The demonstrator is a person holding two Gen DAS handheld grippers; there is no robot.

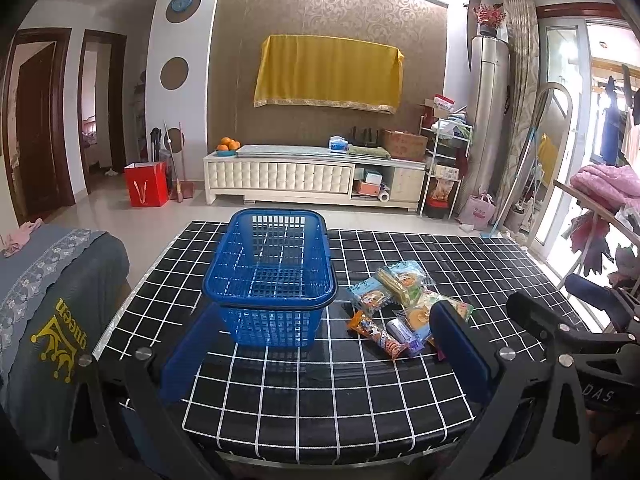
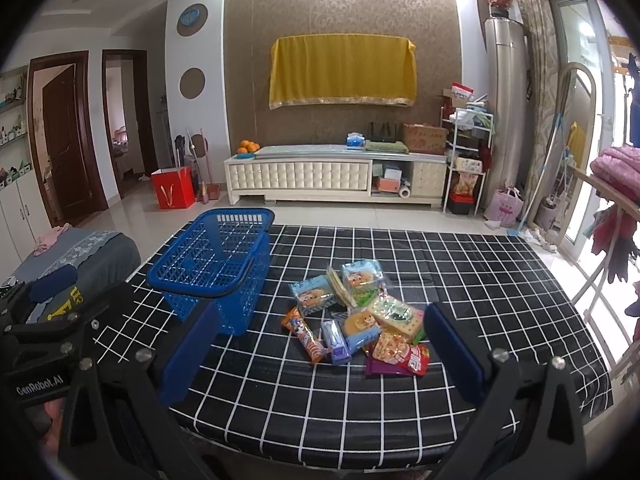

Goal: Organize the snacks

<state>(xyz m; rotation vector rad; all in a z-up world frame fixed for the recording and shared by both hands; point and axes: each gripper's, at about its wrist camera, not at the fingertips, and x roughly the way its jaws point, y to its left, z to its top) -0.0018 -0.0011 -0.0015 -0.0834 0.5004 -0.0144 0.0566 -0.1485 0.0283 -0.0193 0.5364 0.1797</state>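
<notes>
Hovering over the near edge of the checked bench (image 1: pixel 360 400), the left tool (image 1: pixel 326 354) and right tool (image 2: pixel 320 354) both gape wide and hold nothing, while the empty blue basket (image 1: pixel 270 276) stands upright, long axis running near-to-far, left of the snack heap (image 2: pixel 356 316).

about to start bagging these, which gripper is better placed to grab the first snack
Right. The right gripper is open with the snack pile centred between its fingers; the left gripper faces the empty blue basket.
</notes>
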